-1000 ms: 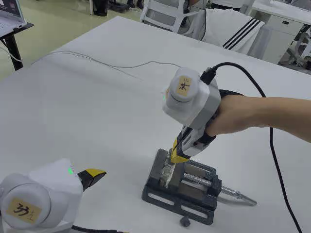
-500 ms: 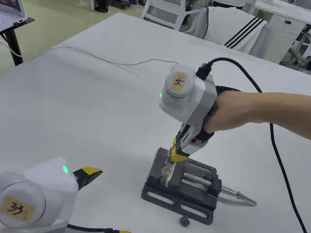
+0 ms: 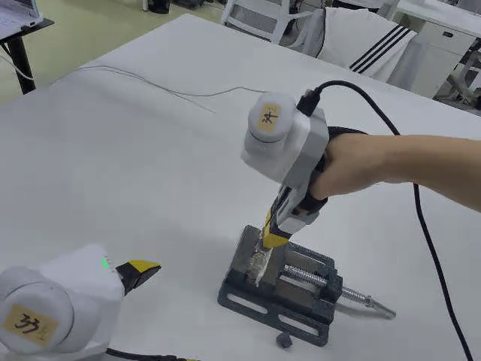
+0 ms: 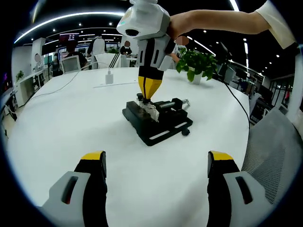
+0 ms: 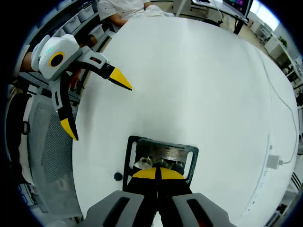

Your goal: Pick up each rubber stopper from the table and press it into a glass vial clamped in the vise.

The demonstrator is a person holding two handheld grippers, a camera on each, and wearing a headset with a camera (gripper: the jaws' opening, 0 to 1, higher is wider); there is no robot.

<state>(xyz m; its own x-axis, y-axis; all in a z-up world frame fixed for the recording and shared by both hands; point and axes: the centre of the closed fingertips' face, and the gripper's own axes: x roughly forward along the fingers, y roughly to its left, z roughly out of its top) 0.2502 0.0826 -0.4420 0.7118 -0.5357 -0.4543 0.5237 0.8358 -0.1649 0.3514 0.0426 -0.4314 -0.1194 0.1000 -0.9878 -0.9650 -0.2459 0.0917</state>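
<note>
In the lower left corner of the head view, your left hand-held gripper (image 3: pixel 141 269) hangs just above the white table (image 3: pixel 135 165), one yellow-tipped jaw pointing right. Its own view shows it released: the two jaws stand wide apart at the bottom of the frame with bare table between them (image 4: pixel 156 158). In the right gripper view it shows at the upper left (image 5: pixel 97 108), jaws spread.

Near the middle of the head view, your right hand-held gripper (image 3: pixel 269 239) points steeply down at the dark bench vise (image 3: pixel 301 299). It is clenched. In its own view the yellow tips meet along a thin seam (image 5: pixel 156 174), directly over the vise's clamping slot (image 5: pixel 161 150). The glass vial (image 3: pixel 258 263) stands clamped at the left end of the vise, right under those tips. In the right gripper view part of it shows just left of them (image 5: pixel 143 163). You cannot tell whether a stopper is caught between tips and vial, as the tips cover that spot. In the left gripper view, the same gripper (image 4: pixel 149 90) comes down from the top centre onto the vise (image 4: pixel 158 120).

One loose rubber stopper (image 3: pixel 284 340) lies on the table just in front of the vise base, apart from it. It shows at the vise's right corner in the left gripper view (image 4: pixel 185 132) and left of the vise in the right gripper view (image 5: pixel 117 177).

To the right, your hand (image 3: pixel 353 169) grips the handle, and a black cable (image 3: pixel 421 233) trails down the right side.
</note>
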